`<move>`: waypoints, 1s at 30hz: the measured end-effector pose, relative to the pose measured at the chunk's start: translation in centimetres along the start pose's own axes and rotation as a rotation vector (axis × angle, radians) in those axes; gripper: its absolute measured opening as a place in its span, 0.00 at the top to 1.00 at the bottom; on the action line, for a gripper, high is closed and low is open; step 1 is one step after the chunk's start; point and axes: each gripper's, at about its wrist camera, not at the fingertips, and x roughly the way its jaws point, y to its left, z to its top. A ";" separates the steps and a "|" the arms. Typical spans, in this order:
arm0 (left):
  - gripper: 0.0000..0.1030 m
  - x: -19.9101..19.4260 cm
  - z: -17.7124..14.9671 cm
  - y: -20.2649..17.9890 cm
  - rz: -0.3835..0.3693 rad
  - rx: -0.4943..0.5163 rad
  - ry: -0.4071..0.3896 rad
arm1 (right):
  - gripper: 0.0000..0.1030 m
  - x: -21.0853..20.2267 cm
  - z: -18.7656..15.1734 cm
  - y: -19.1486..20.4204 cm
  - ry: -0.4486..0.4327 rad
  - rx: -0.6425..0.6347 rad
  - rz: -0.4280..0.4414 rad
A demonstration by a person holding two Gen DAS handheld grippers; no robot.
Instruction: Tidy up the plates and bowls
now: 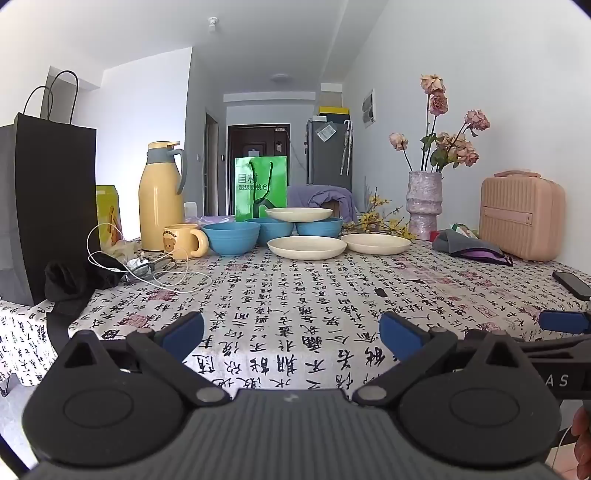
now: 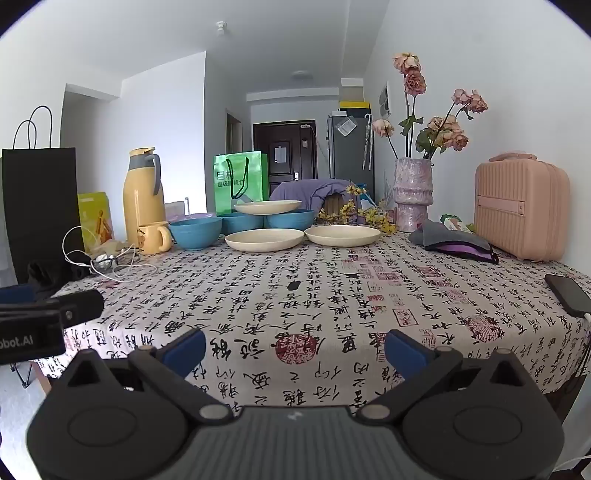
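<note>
Both tongs wide, empty; cream plate atop blue bowls.

I see white walls all around me and a white ceiling with a round lamp far away. At the far end is a dark door. A tall gray fridge stands to its right. Near me is a table with a cloth full of black writing. Soft daylight fills the room.
</note>
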 end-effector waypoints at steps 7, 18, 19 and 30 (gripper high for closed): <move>0.00 0.6 -0.2 -0.3 0.010 0.000 0.001 | 0.00 -0.1 -0.1 0.0 -0.008 -0.003 -0.001; 0.00 -0.1 -0.2 0.2 0.005 0.012 -0.012 | 0.00 -0.2 -0.1 0.2 -0.012 -0.026 0.000; 0.00 -0.1 -0.2 0.3 0.006 0.011 -0.013 | 0.00 -0.2 -0.1 0.2 -0.012 -0.027 0.000; 0.00 -0.3 -0.2 0.1 0.002 0.024 -0.013 | 0.00 -0.2 -0.3 0.2 -0.009 -0.027 0.000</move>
